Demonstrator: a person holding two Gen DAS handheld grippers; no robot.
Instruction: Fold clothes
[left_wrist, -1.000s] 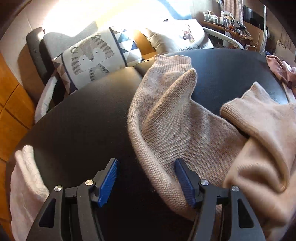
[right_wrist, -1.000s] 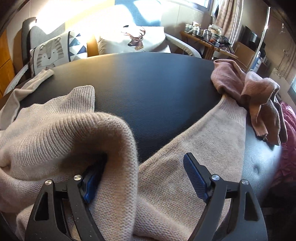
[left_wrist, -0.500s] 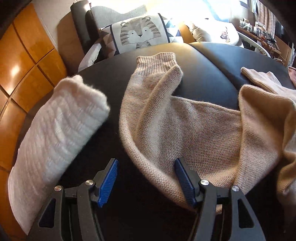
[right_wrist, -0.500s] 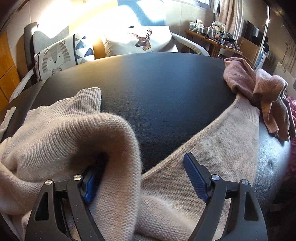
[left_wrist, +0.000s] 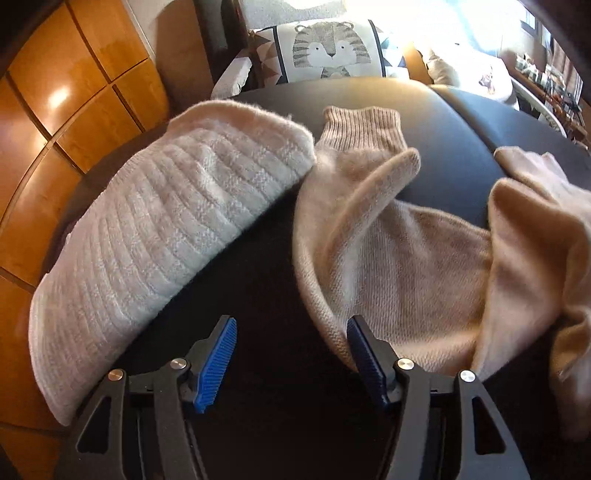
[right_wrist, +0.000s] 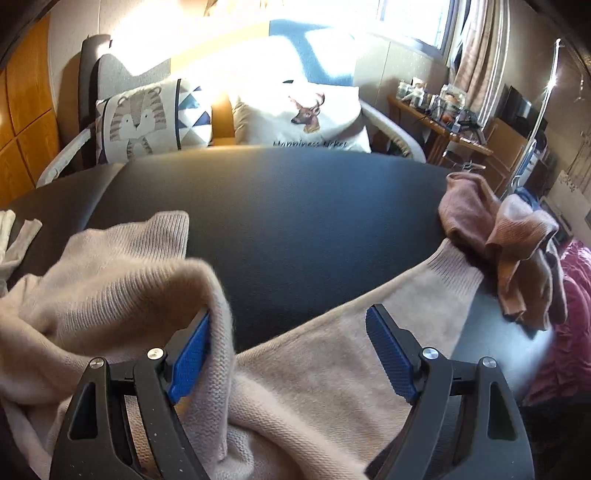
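A beige knit sweater lies rumpled on the black table, one sleeve's ribbed cuff pointing away. My left gripper is open over bare table at the sweater's left edge; that rolled edge rests against the right fingertip, and nothing is pinched. In the right wrist view the sweater spreads under my right gripper, which stands wide open. A raised fold of it drapes over the left fingertip. The other sleeve's cuff reaches the far right.
A folded white ribbed knit lies on the table's left, close to the beige sleeve. A brown and pink heap of clothes sits at the right edge. Tiger and deer cushions stand behind the table, a wooden cabinet to the left.
The left gripper has swept left along the sweater's edge, bringing the white knit fully into view. The right gripper has risen a little, with the fold still over its left finger.
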